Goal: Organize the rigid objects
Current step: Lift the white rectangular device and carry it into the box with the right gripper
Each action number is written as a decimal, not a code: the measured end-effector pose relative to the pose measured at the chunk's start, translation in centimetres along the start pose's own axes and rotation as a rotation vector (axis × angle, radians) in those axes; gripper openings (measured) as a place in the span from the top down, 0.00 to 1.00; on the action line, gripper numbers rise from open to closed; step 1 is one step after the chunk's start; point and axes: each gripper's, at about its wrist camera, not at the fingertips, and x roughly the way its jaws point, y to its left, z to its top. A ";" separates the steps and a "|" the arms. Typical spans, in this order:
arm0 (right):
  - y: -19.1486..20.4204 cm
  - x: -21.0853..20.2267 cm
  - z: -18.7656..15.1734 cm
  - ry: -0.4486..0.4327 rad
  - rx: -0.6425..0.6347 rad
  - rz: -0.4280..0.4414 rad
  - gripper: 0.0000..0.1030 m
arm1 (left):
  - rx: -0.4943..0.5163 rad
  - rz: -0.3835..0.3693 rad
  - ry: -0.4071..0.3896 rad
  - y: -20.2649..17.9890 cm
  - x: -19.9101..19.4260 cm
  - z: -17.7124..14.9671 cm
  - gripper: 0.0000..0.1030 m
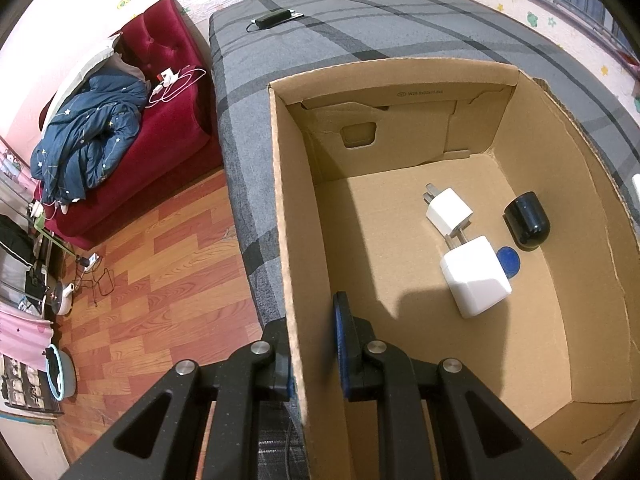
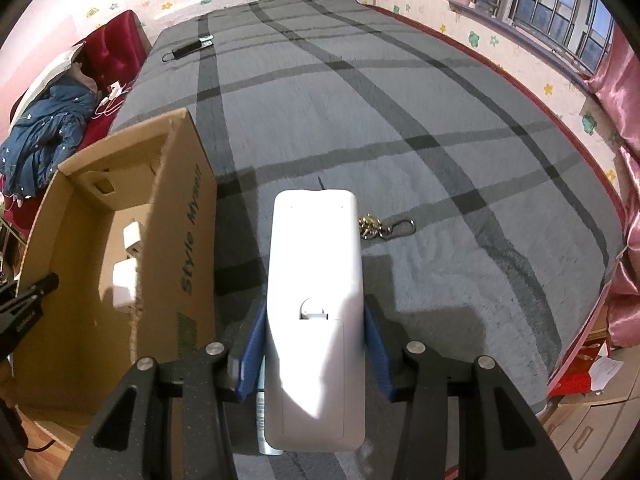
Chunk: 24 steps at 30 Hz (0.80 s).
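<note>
An open cardboard box (image 1: 592, 240) stands on the grey plaid bed (image 1: 248, 200). My left gripper (image 1: 313, 360) is shut on the box's left wall, one finger outside and one inside. On the box floor lie a small white charger (image 1: 448, 210), a larger white charger (image 1: 476, 276), a black rounded cylinder (image 1: 527, 219) and a blue disc (image 1: 509, 261). In the right wrist view my right gripper (image 2: 314, 354) is shut on a white remote control (image 2: 316, 280), back side up, held above the bed beside the box (image 2: 176, 240).
A metal keychain (image 2: 384, 227) lies on the bed (image 2: 440, 120) just right of the remote. A black power adapter (image 2: 188, 49) sits at the bed's far end. A white tube (image 2: 263, 416) shows below the remote. A red sofa (image 1: 160, 92) with a blue quilt stands left.
</note>
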 end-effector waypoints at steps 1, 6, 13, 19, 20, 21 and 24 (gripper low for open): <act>0.2 -0.3 0.2 -0.003 -0.004 -0.002 0.53 | 0.000 0.000 0.000 0.0 0.0 0.0 0.84; 0.9 -1.8 1.0 -0.020 -0.022 -0.005 0.53 | -0.001 -0.001 0.001 0.0 0.0 0.0 0.84; 2.7 -3.4 2.1 -0.039 -0.061 0.008 0.53 | -0.002 -0.004 0.004 0.0 0.0 0.1 0.84; 4.7 -4.1 2.9 -0.050 -0.099 0.031 0.53 | -0.003 -0.006 0.005 0.1 -0.1 0.1 0.84; 5.0 -4.2 3.0 -0.053 -0.104 0.035 0.52 | -0.002 -0.004 0.006 0.0 0.0 0.1 0.84; 5.4 -4.2 3.1 -0.054 -0.109 0.038 0.52 | 0.001 -0.002 0.006 0.0 0.0 0.1 0.84; 6.6 -4.3 3.4 -0.058 -0.132 0.049 0.52 | -0.003 -0.008 0.007 0.1 -0.1 0.1 0.84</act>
